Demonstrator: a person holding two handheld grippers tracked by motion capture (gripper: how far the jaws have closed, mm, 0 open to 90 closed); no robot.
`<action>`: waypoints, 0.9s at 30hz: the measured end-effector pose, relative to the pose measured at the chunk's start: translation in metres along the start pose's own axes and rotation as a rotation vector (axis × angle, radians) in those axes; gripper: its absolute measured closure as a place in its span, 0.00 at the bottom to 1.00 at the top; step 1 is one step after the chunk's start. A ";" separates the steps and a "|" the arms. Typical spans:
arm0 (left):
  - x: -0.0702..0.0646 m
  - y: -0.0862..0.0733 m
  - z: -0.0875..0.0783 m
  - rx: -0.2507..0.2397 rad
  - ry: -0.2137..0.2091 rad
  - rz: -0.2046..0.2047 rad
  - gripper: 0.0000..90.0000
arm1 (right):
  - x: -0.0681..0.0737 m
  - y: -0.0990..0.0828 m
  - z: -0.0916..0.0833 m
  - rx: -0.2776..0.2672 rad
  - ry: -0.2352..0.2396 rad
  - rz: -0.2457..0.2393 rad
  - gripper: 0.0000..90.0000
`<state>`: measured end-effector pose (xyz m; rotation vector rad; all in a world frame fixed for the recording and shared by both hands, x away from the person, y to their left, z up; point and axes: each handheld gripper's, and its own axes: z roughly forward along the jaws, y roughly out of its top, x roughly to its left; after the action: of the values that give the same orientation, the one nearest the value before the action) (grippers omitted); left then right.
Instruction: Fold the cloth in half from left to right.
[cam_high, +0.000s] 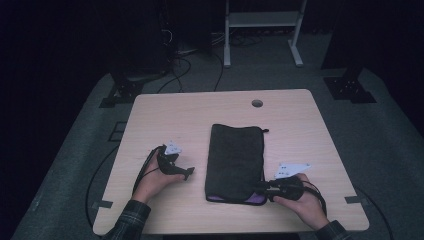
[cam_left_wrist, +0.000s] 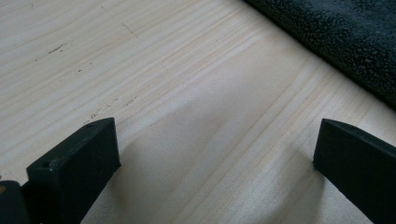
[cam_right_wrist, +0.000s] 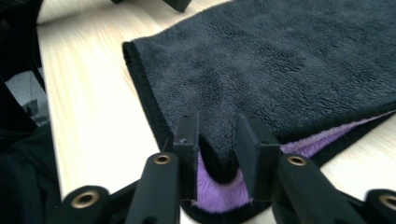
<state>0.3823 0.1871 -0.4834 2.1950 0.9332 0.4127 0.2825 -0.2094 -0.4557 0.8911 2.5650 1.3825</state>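
Note:
A dark grey towel (cam_high: 235, 160) lies folded lengthwise in the middle of the wooden table (cam_high: 200, 115), with its purple underside showing along the near edge. My right gripper (cam_high: 260, 189) sits at the towel's near right corner. In the right gripper view its jaws (cam_right_wrist: 217, 135) stand narrowly apart with a raised fold of the towel (cam_right_wrist: 280, 60) between them, and a sliver of purple shows beside one pad. My left gripper (cam_high: 187, 173) rests low over bare wood left of the towel, open (cam_left_wrist: 215, 140) and holding nothing, with the towel's edge (cam_left_wrist: 345, 37) off to one side.
A round cable hole (cam_high: 257, 103) is set near the table's far edge. Beyond the table stand a white frame (cam_high: 262, 30) and dark stands on the grey floor. Cables trail off the table's left side.

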 end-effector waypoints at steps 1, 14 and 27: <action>0.000 0.000 0.000 0.000 0.000 0.000 0.00 | 0.000 0.000 -0.004 -0.019 0.003 0.000 0.75; 0.000 -0.001 -0.003 -0.043 -0.012 0.010 0.17 | -0.026 0.010 0.001 -0.037 -0.129 -0.018 0.54; 0.002 0.025 0.005 -0.031 -0.050 0.004 0.58 | -0.076 0.037 0.017 -0.008 -0.230 -0.005 0.46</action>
<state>0.3988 0.1744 -0.4694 2.1698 0.8896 0.3702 0.3675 -0.2221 -0.4504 0.9785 2.3868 1.2102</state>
